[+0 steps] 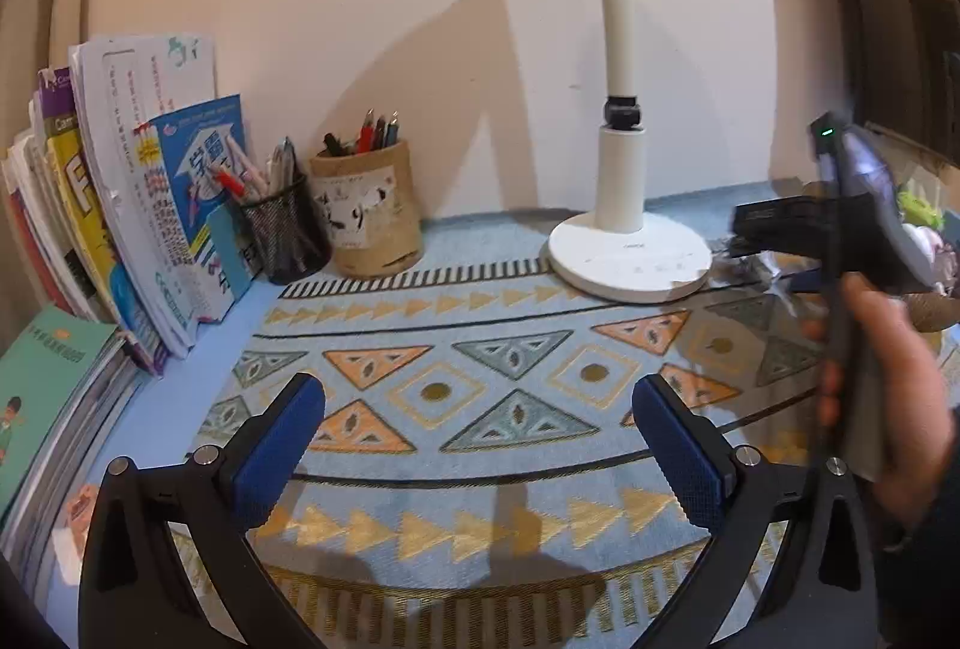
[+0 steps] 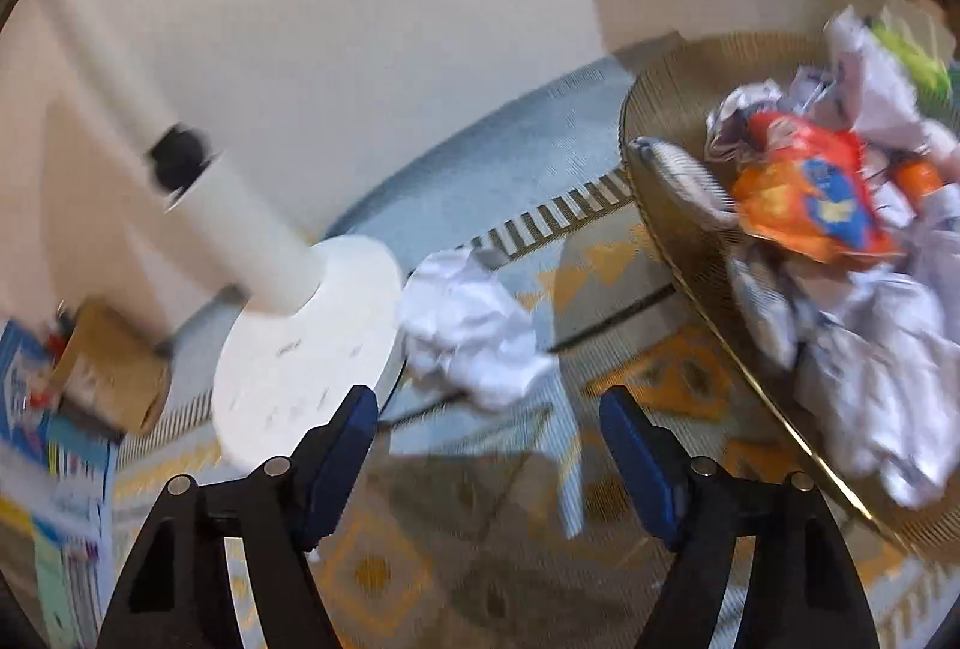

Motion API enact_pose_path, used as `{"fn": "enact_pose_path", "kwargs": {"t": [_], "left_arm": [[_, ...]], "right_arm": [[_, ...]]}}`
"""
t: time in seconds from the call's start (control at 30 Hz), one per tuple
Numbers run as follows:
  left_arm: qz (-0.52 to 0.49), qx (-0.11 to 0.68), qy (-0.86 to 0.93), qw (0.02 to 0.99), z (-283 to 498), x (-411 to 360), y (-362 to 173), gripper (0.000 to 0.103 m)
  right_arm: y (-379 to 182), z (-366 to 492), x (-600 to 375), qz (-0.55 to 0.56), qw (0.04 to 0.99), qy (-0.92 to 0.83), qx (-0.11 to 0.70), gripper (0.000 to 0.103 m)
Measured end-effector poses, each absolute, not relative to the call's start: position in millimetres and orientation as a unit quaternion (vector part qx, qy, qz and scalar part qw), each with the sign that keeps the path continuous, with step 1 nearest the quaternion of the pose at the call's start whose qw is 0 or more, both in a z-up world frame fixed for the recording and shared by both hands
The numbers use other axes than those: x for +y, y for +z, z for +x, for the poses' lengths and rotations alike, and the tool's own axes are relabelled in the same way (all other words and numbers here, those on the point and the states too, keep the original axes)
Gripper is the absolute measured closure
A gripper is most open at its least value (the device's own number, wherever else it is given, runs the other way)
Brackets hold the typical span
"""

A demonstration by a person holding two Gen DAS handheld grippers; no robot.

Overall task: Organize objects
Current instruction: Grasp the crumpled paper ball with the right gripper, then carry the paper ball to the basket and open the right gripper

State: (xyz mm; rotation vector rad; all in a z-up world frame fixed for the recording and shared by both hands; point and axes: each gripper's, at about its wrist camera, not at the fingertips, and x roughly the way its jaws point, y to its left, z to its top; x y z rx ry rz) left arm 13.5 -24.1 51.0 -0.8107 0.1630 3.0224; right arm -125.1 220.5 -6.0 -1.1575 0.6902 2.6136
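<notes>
In the right wrist view, a crumpled white paper ball (image 2: 474, 331) lies on the patterned mat next to the white lamp base (image 2: 306, 343). My right gripper (image 2: 489, 409) is open and empty, just short of the paper. A round woven basket (image 2: 666, 205) to the right holds crumpled paper and an orange snack bag (image 2: 810, 193). My left gripper (image 1: 477, 403) is open and empty above the patterned mat (image 1: 480, 349). The right gripper's body and the hand holding it show at the right edge of the left wrist view (image 1: 852, 229).
Standing books (image 1: 138, 205) lean at the left, with a stack of flat books (image 1: 48, 397) below. A black mesh pen holder (image 1: 285, 229) and a brown pen cup (image 1: 369, 211) stand by the wall. The lamp (image 1: 627, 229) stands at the back.
</notes>
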Motion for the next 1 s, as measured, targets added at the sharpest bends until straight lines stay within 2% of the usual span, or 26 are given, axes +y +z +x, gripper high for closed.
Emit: {"fn": "enact_pose_path", "kwargs": {"t": [0.1, 0.2, 0.27, 0.37, 0.5, 0.8, 0.93, 1.0], "left_arm": [[-0.272, 0.058, 0.961, 0.012, 10.4, -20.1, 47.7, 0.001], [-0.285, 0.058, 0.957, 0.015, 7.6, -19.2, 44.1, 0.001], [-0.289, 0.054, 0.956, 0.015, 5.9, -21.3, 43.3, 0.001], [-0.297, 0.045, 0.954, 0.013, 3.5, -26.1, 41.5, 0.001], [-0.316, 0.023, 0.948, 0.010, -2.6, -35.4, 37.1, 0.001], [-0.326, -0.004, 0.945, -0.001, -5.7, -47.8, 34.7, 0.001], [-0.324, -0.010, 0.946, 0.004, -5.7, -50.9, 33.9, 0.001], [-0.337, -0.010, 0.941, 0.009, -9.9, -51.0, 30.2, 0.001]], "right_arm": [[-10.9, -140.0, 223.5, -0.384, 0.117, 0.882, 0.245, 0.027], [-10.0, -152.7, 220.6, -0.383, 0.120, 0.886, 0.231, 0.032], [-9.1, -155.9, 216.3, -0.392, 0.128, 0.886, 0.210, 0.048], [-7.1, -152.1, 216.2, -0.391, 0.122, 0.889, 0.206, 0.052], [5.4, -127.5, 209.3, -0.385, 0.098, 0.897, 0.193, 0.052], [22.2, -16.8, 180.5, -0.443, -0.094, 0.885, 0.106, 0.050], [16.6, 17.3, 173.6, -0.439, -0.097, 0.893, 0.007, 0.044], [12.0, 25.4, 176.0, -0.446, -0.096, 0.890, 0.002, 0.036]]}}
